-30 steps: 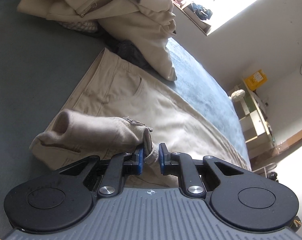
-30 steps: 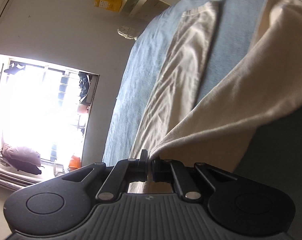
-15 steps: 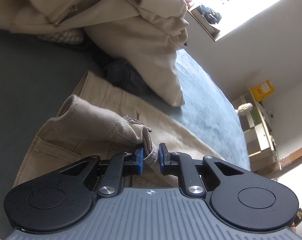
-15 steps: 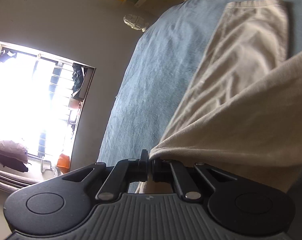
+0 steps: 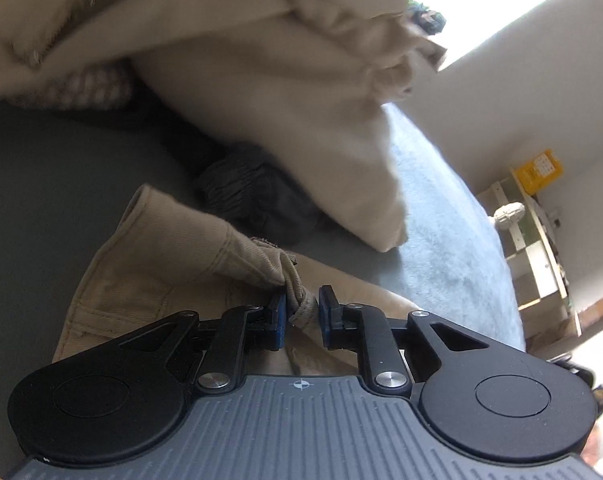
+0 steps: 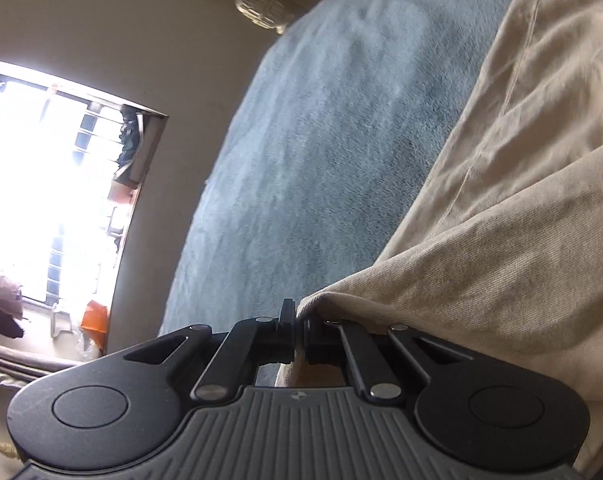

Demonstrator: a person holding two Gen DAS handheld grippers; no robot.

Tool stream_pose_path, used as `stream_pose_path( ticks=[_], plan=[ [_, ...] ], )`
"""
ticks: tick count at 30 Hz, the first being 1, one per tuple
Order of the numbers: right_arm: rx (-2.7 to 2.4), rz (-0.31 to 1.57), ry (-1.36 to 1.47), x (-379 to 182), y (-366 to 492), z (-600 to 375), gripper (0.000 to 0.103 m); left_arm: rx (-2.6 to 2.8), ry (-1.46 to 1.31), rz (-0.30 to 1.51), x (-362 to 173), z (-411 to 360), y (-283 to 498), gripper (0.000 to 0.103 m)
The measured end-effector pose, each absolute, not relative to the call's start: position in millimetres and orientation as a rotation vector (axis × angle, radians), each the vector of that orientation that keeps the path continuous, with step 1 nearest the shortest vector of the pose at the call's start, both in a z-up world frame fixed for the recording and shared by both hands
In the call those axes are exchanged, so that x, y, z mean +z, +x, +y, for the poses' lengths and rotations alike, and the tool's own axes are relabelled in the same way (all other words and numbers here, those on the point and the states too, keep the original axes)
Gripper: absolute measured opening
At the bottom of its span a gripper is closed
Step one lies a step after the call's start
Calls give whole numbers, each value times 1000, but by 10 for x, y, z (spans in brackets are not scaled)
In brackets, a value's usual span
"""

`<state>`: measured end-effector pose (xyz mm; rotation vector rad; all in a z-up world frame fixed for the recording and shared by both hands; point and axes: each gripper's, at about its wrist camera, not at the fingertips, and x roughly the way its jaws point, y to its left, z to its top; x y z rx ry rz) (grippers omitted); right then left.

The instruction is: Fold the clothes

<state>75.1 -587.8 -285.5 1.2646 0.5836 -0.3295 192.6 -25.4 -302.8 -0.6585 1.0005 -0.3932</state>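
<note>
Right now your left gripper [image 5: 302, 310] pinches a bunched corner of the beige trousers [image 5: 173, 252], its jaws closed to a narrow gap filled by the fabric, and the lifted fold runs away toward ten o'clock over the flat part of the garment. Your right gripper [image 6: 300, 330] is clamped almost fully on another edge of the trousers [image 6: 501, 240], with the cloth streaming off toward two o'clock across the blue bedspread [image 6: 321, 140]. So the garment's long axis looks to lie ahead of both grippers, and the fold probably turns on carrying both held edges forward along it together. Mind the heap of other clothes [image 5: 261, 80] at twelve o'clock from the left gripper, just beyond the trousers.
</note>
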Motion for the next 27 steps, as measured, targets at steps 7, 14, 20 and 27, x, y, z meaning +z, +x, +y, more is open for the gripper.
stream_pose_path(
  ticks=[7, 14, 20, 27],
  plan=[
    [-359, 675, 1399, -3076, 802, -5894, 46, -369, -1168, 1029, -3243, 131, 1975, 56],
    [-302, 718, 1366, -2802, 668, -5801, 65, -363, -1220, 1029, -3083, 179, 1716, 66],
    [-238, 656, 1398, -2658, -7, -5616, 70, -569, -1001, 1089, -2731, -6, 1121, 70],
    [-179, 630, 1494, -2764, -894, -5286, 70, -550, -935, 1236, -2879, 190, 315, 78]
  ],
)
